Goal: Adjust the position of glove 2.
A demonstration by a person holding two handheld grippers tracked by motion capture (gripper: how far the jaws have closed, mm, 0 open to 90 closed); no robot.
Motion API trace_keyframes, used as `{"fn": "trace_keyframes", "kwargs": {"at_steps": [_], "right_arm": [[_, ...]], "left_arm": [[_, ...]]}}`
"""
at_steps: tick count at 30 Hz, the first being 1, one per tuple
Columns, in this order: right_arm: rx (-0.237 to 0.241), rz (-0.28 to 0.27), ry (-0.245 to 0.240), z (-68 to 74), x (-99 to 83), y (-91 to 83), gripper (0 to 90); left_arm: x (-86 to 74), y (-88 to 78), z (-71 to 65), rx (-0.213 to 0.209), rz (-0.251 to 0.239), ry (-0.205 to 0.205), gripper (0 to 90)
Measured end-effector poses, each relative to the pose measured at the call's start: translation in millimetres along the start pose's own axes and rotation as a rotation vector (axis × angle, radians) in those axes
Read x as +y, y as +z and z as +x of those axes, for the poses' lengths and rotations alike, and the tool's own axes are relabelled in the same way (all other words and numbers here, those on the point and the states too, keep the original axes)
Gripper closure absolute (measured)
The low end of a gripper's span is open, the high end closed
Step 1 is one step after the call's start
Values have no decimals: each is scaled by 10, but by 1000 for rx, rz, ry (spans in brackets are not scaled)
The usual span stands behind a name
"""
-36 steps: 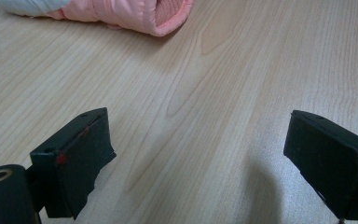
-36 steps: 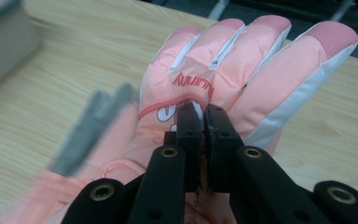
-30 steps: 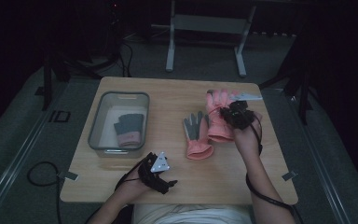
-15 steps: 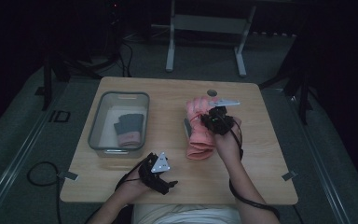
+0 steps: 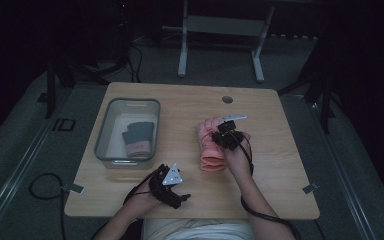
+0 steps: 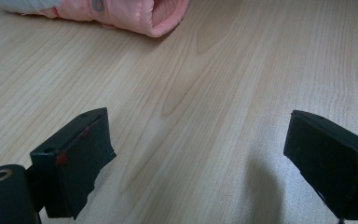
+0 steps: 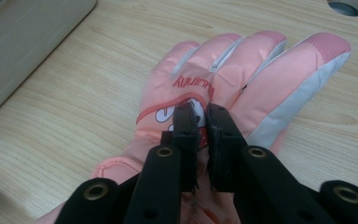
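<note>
While the right tool [image 7: 201, 122] pinches it, the pink glove [image 7: 242, 79] lies flat.

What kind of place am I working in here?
Probably a dim lab or recording room: one wooden table with a cable hole stands on grey floor mats, cables trail across them, and a metal stand sits behind.

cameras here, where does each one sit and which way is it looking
High view: above the person's side, looking forward and down on the table; both forearms, left gripper, right gripper.
Left gripper view: behind open jaws, low across bare wood.
Right gripper view: behind jaws pinching the pink glove.
All three share the glove.
</note>
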State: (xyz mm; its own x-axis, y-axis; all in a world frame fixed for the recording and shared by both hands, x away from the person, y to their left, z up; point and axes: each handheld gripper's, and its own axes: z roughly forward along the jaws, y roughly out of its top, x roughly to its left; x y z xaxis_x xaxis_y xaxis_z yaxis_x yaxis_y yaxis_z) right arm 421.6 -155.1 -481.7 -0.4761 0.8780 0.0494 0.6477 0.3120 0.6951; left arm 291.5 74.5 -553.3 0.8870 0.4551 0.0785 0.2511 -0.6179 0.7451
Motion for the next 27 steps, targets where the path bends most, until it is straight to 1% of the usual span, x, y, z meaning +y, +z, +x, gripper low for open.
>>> {"fn": "trace_keyframes", "kwargs": {"at_steps": [3, 7, 8, 11, 13, 15, 16, 17, 18, 19, 23, 25, 27], "right_arm": [[2, 7, -2, 4, 9, 33, 789], [1, 12, -39, 40, 32, 63, 716], [3, 11, -41, 41, 38, 58, 702], [12, -8, -44, 32, 73, -16, 655], [28, -34, -52, 27, 95, -108, 610], [38, -47, -74, 19, 110, -171, 590], [51, -56, -92, 14, 115, -204, 579], [56, -57, -105, 11, 116, -217, 572], [70, -56, -118, 3, 116, -231, 570], [79, -57, -122, -8, 115, -244, 574], [89, -59, -129, -81, 106, -287, 590], [87, -67, -129, -112, 98, -310, 594], [96, -67, -133, -147, 89, -337, 586]], "left_arm": [[1, 4, -5, 0, 3, 1, 71], [3, 4, -10, -7, -3, -1, 71], [4, 2, -9, -7, -5, -2, 71], [8, -8, -3, -7, -14, -8, 71], [15, -17, -7, -7, -20, -14, 71], [25, -23, -11, -14, -31, -20, 71], [28, -24, -11, -19, -36, -23, 71], [31, -25, -13, -23, -40, -24, 71], [34, -25, -14, -24, -38, -24, 71], [38, -26, -15, -22, -38, -24, 71], [61, -46, -21, -15, -52, -27, 71], [71, -58, -21, -24, -81, -27, 71], [84, -68, -11, -20, -82, -24, 76]]}}
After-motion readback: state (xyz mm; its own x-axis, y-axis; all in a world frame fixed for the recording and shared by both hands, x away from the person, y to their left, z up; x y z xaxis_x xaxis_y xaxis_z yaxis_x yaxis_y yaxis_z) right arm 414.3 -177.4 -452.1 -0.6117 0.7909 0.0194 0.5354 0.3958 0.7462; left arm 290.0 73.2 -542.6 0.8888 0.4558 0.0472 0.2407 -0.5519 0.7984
